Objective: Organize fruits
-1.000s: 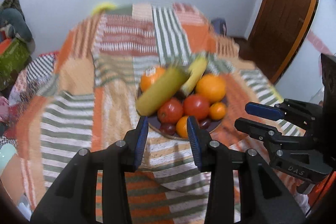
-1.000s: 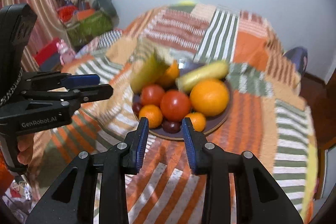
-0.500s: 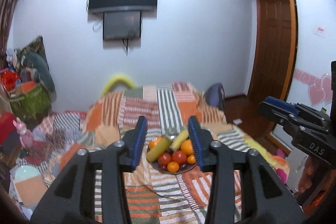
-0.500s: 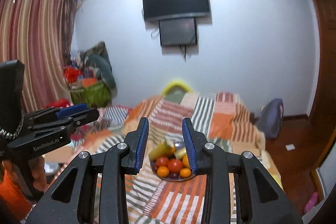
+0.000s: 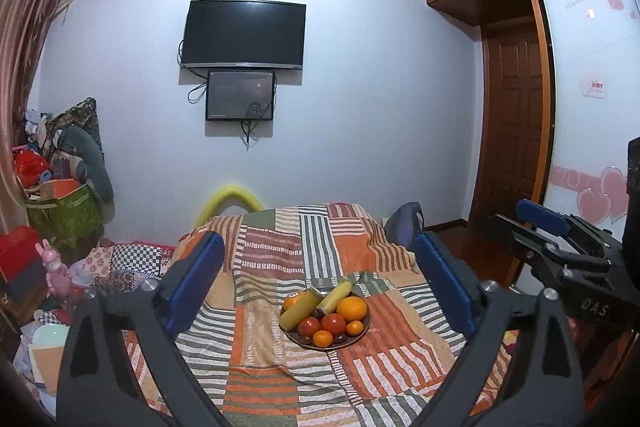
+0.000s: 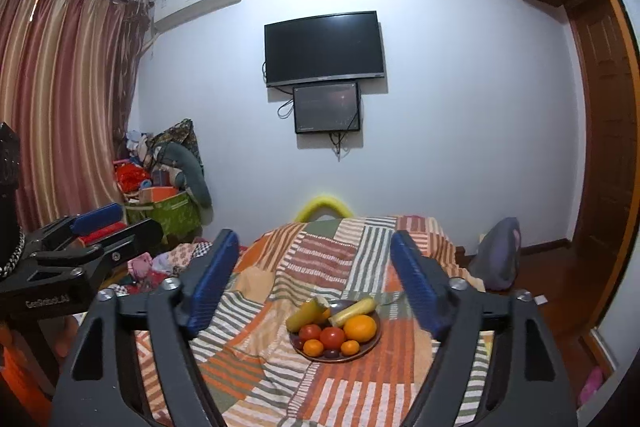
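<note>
Left gripper point(image 5: 318, 283) and right gripper point(image 6: 314, 279) both spread wide and empty, held well back from the fruit plate point(image 5: 362, 333) on the patchwork bedspread point(image 5: 280, 255), below the wall television point(image 5: 244, 35)

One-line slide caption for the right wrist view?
Open right gripper frames a plate of fruit on a striped patchwork cloth; left gripper at left.

A bed point(image 5: 280, 259) covered by a patchwork striped blanket point(image 5: 384, 367) in orange, green and white carries one dark round plate point(image 5: 362, 331) of fruit. The plate sits toward the near end, roughly midway between the bed's side edges.
</note>
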A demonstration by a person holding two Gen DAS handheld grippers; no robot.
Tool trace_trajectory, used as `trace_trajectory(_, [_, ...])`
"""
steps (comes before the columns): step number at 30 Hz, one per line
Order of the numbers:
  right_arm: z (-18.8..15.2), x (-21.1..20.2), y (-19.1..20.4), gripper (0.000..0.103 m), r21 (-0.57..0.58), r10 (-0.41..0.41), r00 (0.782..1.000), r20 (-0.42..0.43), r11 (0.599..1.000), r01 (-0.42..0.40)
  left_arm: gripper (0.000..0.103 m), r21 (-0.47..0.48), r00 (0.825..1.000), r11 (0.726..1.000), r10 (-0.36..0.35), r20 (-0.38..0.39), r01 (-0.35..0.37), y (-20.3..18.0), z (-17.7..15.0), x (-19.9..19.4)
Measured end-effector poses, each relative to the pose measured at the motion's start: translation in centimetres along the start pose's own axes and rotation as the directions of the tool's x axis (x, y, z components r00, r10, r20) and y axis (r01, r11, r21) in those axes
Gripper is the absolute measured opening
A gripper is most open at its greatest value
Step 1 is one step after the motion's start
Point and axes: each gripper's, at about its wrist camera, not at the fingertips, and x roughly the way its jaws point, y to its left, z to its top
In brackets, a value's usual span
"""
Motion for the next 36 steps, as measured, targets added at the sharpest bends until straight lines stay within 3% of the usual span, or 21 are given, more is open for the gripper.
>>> trace_trajectory(5, [-0.3, -0.6, 0.4, 0.098, 0.004, -0.032, 0.999, 0.011, 0.999, 0.032, 0.103, 0.007, 1.0, 1.0, 0.01, 0.001, -0.01, -0.1, -0.3, -0.4])
trace_trajectory(36, [-0.7, -1.6, 0.5, 0.103, -0.018, -0.067, 0.997, 0.023, 0.998, 0.068, 0.103, 0.013, 1.0, 1.0, 0.024, -0.003, -0.024, -0.2, -0.7, -0.1])
